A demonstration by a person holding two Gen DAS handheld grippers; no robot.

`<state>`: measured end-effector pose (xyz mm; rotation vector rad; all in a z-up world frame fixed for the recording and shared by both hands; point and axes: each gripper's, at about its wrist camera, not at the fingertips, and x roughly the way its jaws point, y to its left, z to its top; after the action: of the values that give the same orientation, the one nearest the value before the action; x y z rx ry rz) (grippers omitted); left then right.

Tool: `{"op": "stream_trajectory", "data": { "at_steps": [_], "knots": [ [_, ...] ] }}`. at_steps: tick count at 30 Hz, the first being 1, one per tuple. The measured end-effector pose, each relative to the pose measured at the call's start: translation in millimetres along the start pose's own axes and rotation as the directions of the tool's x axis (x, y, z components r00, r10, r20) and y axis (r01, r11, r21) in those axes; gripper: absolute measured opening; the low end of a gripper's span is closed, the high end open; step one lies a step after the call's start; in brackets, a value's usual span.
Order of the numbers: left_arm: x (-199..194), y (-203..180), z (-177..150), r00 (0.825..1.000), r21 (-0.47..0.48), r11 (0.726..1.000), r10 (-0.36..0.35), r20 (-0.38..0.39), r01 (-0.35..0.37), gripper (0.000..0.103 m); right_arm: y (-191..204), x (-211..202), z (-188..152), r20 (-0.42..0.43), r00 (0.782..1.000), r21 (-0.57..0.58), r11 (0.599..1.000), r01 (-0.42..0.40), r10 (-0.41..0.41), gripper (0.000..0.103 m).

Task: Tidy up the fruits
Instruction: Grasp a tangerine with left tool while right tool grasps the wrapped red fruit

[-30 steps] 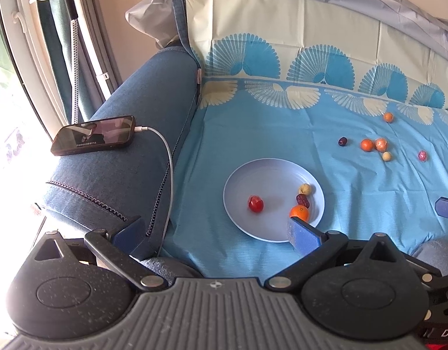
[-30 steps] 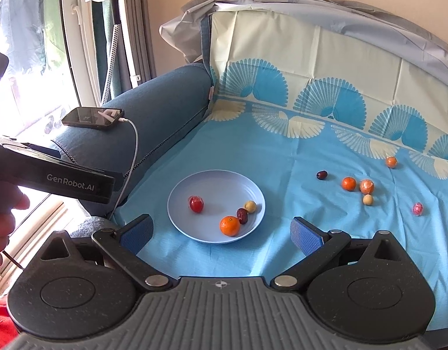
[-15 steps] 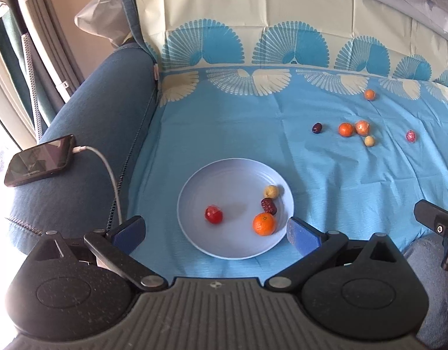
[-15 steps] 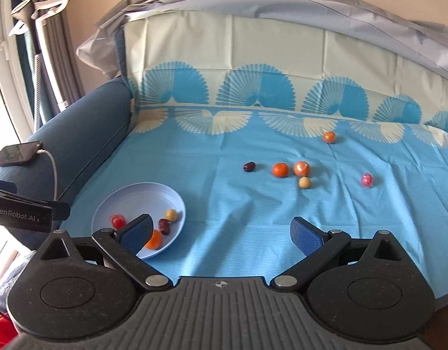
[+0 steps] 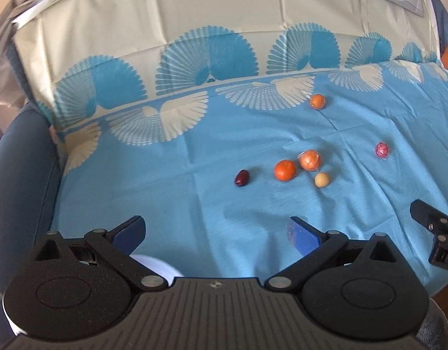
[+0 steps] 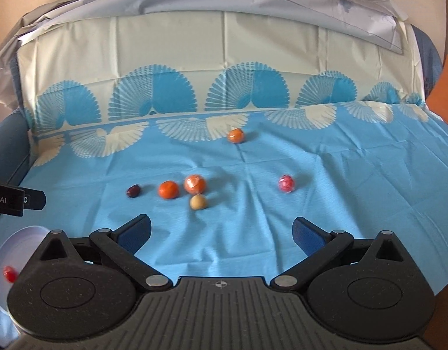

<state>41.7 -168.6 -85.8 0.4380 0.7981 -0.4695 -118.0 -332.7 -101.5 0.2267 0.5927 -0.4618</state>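
left gripper [image 5: 216, 233] wide, empty | right gripper [image 6: 222, 230] wide, empty | orange [image 6: 168, 189] ahead, apart

Your right tool [image 6: 221, 227] hangs wide open above the blue cloth [image 6: 326, 175], with the beige fruit [image 6: 198, 202] nearest ahead.

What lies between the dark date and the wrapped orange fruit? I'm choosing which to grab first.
One bare orange mandarin sits between the dark date and the wrapped orange fruit, close beside the wrapped one; both wrist views show it.
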Motion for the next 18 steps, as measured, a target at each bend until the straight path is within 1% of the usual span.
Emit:
{"op": "stream_trajectory", "data": {
  "at_steps": [2,5,7,10,14,17,18],
  "knots": [
    [32,-15,14,0.999,0.044,0.998,-0.041,-0.012,0.042,0.103,-15,28,5,-0.007,1.000,0.019,0.999,0.030,-0.030,0.102],
    [76,-30,30,0.997,0.101,0.992,-0.069,-0.038,0.072,0.103,-36,76,12,-0.031,0.997,0.049,0.996,0.069,-0.067,0.102],
    [105,-40,39,0.997,0.152,0.986,-0.063,-0.044,0.069,0.103,-48,108,14,-0.054,0.995,0.066,0.994,0.089,-0.085,0.102],
    [141,-50,51,0.997,0.201,0.977,-0.056,-0.049,0.065,0.103,-59,151,15,-0.088,0.991,0.075,0.991,0.108,-0.101,0.102],
    [177,-64,60,0.990,0.250,0.960,-0.107,-0.090,0.126,0.103,-66,197,13,-0.119,0.985,0.074,0.988,0.133,-0.124,0.102],
    [195,-74,60,0.988,0.295,0.945,-0.120,-0.102,0.145,0.103,-70,220,13,-0.136,0.981,0.075,0.986,0.149,-0.138,0.102],
    [199,-77,59,0.986,0.303,0.940,-0.129,-0.105,0.155,0.097,-71,226,12,-0.134,0.981,0.072,0.986,0.153,-0.143,0.102]
  ]
}}
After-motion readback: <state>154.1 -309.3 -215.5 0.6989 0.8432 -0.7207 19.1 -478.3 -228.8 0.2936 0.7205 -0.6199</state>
